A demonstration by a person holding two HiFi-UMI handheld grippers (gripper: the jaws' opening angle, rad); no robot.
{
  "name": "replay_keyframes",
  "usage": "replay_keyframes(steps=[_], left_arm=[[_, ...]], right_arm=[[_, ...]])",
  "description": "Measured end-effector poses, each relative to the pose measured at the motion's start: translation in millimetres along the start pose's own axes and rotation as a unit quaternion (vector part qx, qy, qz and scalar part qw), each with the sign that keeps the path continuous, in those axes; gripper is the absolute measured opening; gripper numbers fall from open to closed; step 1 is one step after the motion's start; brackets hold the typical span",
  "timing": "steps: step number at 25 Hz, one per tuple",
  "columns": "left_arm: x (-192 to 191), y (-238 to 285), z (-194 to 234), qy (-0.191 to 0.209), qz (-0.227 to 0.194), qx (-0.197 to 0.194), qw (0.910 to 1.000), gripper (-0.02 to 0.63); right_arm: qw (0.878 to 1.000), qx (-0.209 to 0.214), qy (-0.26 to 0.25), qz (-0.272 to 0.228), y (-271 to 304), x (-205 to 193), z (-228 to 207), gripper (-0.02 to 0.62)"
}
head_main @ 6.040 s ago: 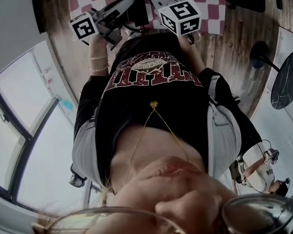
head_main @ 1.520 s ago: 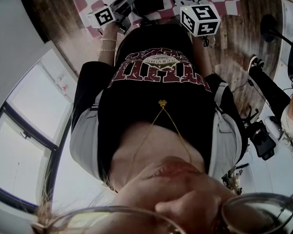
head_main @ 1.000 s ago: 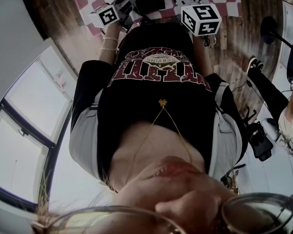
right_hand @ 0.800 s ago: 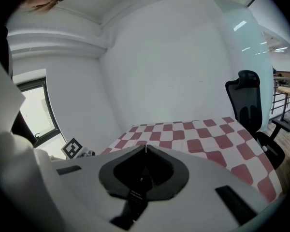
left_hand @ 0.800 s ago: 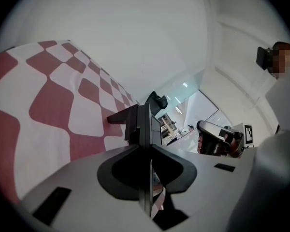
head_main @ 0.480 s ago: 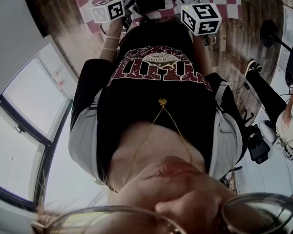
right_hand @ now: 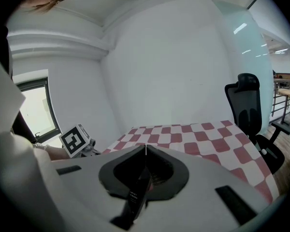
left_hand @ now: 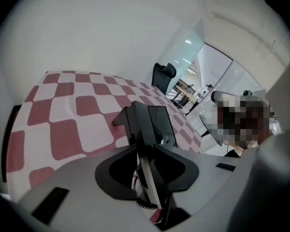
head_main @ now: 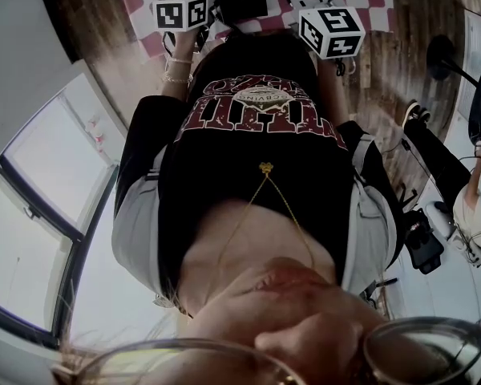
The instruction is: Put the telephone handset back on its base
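Room: white-walled office with a window (right_hand: pixel 34 108) and a wooden floor (head_main: pixel 393 70).
Desk (left_hand: pixel 48 134): covered by a red-and-white checked cloth (left_hand: pixel 84 105) that spreads ahead of the left hand-held gripper (left_hand: pixel 145 149).
Telephone (left_hand: pixel 146 122): black, standing on the cloth straight ahead of the left hand-held gripper. Its near edge reaches in between that gripper's jaws. Handset and base cannot be told apart.
Left hand-held gripper: tilted down toward the desk. Its jaws have just been opening and stand apart around the telephone's near edge. Whether a pad touches it cannot be told.
Right hand-held gripper (right_hand: pixel 146 151): to the right of the telephone, over the cloth. Its jaws are pressed together with only a thin line between them, and they hold nothing.
Marker cube (right_hand: pixel 75 140): the left one, seen low and to the left of the right hand-held gripper.
Chair (right_hand: pixel 249 105): black office chair, ahead and right of the right hand-held gripper, past the desk.
Person: wears a black printed T-shirt (head_main: pixel 256 127) and bracelets (head_main: pixel 176 77) on the left wrist.
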State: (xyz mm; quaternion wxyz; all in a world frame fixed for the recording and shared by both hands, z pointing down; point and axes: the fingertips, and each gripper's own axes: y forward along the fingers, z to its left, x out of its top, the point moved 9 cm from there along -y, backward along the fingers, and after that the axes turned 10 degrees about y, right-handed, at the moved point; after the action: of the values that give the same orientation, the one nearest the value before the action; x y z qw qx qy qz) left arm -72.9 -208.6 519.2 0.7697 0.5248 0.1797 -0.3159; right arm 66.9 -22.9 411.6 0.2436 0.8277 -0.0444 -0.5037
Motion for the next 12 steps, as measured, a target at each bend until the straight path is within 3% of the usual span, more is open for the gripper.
replay_keyframes(steps=[6, 12], left_arm=[[-6.6, 1.8, -1.0, -0.035, -0.033, 0.006, 0.9988, 0.112], [-7.0, 2.3, -4.8, 0.007, -0.013, 0.038, 0.9992, 0.138]], right_arm=[[1.0, 0.009, 0.002, -0.002, 1.4, -2.2, 3.5, 0.021], [1.0, 0.02, 0.001, -0.004, 3.7, -2.7, 7.2, 0.021]])
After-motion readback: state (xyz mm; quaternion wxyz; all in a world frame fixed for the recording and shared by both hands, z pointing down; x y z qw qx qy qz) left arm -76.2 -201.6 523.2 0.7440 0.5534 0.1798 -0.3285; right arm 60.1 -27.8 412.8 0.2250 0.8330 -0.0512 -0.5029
